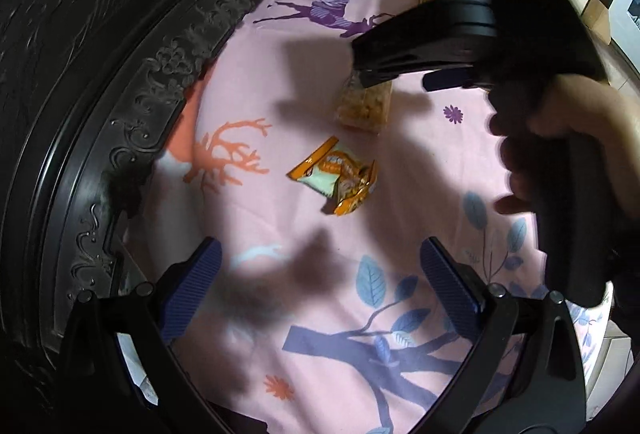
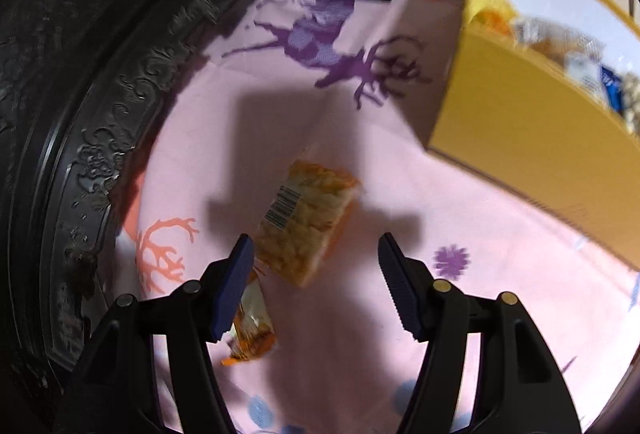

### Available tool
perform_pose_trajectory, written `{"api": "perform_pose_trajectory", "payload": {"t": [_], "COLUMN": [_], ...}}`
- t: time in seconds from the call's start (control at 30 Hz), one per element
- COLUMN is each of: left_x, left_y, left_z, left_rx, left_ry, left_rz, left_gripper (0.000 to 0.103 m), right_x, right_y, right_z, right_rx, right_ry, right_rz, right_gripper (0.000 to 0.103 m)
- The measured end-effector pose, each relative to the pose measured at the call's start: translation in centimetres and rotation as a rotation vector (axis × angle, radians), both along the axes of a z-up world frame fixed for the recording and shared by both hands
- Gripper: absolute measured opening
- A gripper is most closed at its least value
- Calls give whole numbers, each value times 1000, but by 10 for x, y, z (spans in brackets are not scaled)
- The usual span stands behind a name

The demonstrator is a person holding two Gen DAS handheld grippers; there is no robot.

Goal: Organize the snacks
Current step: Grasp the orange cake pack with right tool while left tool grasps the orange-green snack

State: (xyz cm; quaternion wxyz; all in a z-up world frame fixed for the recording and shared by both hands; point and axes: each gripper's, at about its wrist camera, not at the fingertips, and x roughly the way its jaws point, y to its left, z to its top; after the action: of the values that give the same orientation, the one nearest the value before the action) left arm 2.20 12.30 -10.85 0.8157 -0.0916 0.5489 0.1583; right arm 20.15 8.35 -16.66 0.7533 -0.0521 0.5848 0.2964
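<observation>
Right claw (image 2: 316, 254) released over cracker pack (image 2: 304, 218) | left claw (image 1: 320, 294) released | only right view shows yellow box (image 2: 520, 138)

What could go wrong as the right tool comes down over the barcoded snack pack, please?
1. The right tool is open with the barcoded snack pack lying slantwise nearer its left finger, so it might catch only a corner.
2. The orange wrapper lies just beside that finger and could be nudged or pinched as well.
3. The pink cloth looks soft, so closing low may bunch it.
</observation>
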Motion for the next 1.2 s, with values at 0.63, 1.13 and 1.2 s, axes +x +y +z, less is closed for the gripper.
{"api": "perform_pose_trajectory", "payload": {"t": [0.63,1.13,1.2], "left_x": [28,79,82], "left_y": [9,10,7], "left_z": [-29,-81,-86], "left_rx": [-67,-68,-82], "left_ry": [-6,39,32], "left_rz": [-9,47,33], "left_gripper": [101,100,98], "right_x": [-18,-72,-76], "right_y": [-38,-198,-202], "right_z": [-11,-21,-20], "right_rx": [-95,-57,-51], "right_ry": [-157,-38,-35], "right_rz": [63,-155,-162], "right_gripper": [49,49,49]}}
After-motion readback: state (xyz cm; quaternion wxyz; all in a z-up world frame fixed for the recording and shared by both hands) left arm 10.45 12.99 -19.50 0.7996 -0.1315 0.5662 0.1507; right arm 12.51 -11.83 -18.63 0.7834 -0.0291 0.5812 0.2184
